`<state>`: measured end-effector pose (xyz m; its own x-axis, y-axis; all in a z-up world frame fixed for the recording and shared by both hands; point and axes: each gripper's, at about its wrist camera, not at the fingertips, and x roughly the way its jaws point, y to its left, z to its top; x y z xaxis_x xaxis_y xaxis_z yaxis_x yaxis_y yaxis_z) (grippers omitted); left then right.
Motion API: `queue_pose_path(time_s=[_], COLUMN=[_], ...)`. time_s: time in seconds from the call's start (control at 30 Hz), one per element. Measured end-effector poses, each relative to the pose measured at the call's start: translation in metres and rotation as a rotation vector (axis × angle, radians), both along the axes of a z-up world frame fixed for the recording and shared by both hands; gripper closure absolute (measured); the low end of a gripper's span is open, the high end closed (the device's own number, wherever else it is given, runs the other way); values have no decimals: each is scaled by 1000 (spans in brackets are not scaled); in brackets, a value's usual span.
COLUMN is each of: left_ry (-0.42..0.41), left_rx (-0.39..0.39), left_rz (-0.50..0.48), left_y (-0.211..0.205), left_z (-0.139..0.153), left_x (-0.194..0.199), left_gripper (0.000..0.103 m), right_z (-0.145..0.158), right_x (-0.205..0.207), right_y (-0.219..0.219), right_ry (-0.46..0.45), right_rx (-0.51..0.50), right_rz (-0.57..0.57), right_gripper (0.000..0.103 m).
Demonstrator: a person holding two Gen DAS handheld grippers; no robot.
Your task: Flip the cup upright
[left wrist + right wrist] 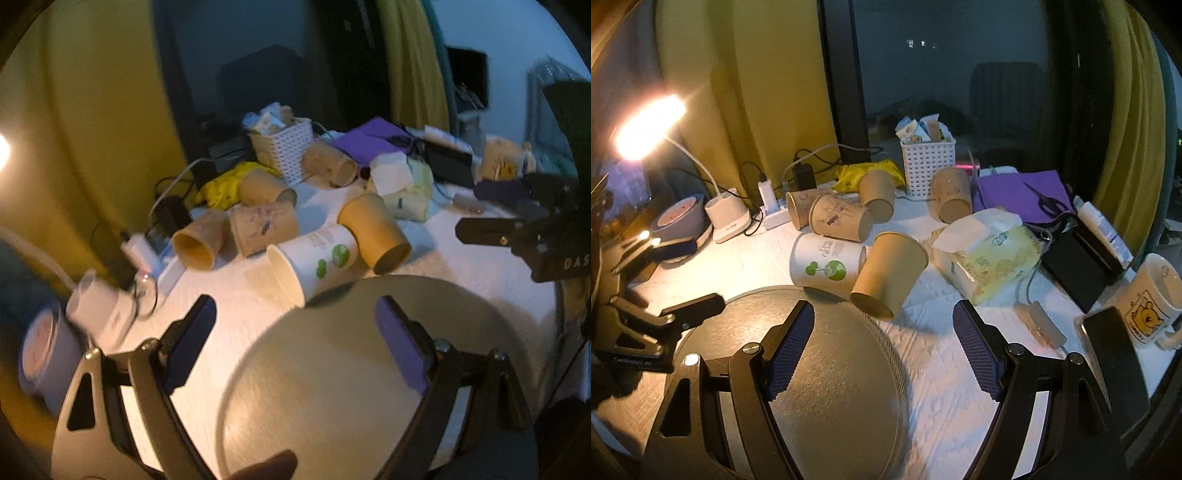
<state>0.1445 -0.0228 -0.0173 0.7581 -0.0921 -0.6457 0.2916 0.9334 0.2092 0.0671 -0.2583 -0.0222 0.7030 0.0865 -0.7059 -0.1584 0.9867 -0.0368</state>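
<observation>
Tabletop (960, 369) w/ white textured cover, lit warm by desk lamp (650, 125) at far left; yellow curtains (768, 92) and dark window behind. Round grey disc (831, 369) on near part of tabletop, under both grippers. Left gripper (295, 328) above disc, jaws wide, holding nothing. Right gripper (884, 332) likewise wide, nothing between jaws, w/ left pad over disc and right pad over white cover. White cup (827, 264) w/ green tree print lying on its side just past disc's far edge, touching plain brown cup (890, 273), also on its side, mouth toward camera in right wrist view. More brown cups on their sides behind: printed one (838, 218), another at its left (799, 206), one nr yellow cloth (877, 195), one by white basket (951, 199). White basket (927, 166) w/ packets at back. Tissue pack (990, 254) right of cups, purple folder (1019, 192) w/ scissors beyond it, mug (1148, 299) w/ bear print at far right, dark phone (1115, 362) beside it. Power strip (772, 210) and cables at back left.
</observation>
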Motion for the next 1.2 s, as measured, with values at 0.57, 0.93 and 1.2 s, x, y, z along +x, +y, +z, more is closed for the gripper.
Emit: queue_pose_path(time_s=[0.57, 0.93, 1.2], left_ry=[95, 218, 217], left_rx=[268, 264, 180], left_rz=[-353, -453, -410], left_y=[-33, -39, -22], left_z=[-40, -61, -44], left_x=[102, 120, 117], left_gripper=[14, 29, 36], right_z=[-35, -40, -35], right_x=[53, 59, 51], right_y=[-28, -39, -33], right_ry=[67, 73, 68], right_rx=[25, 39, 42], right_rz=[-49, -70, -54], right_gripper=[23, 23, 23])
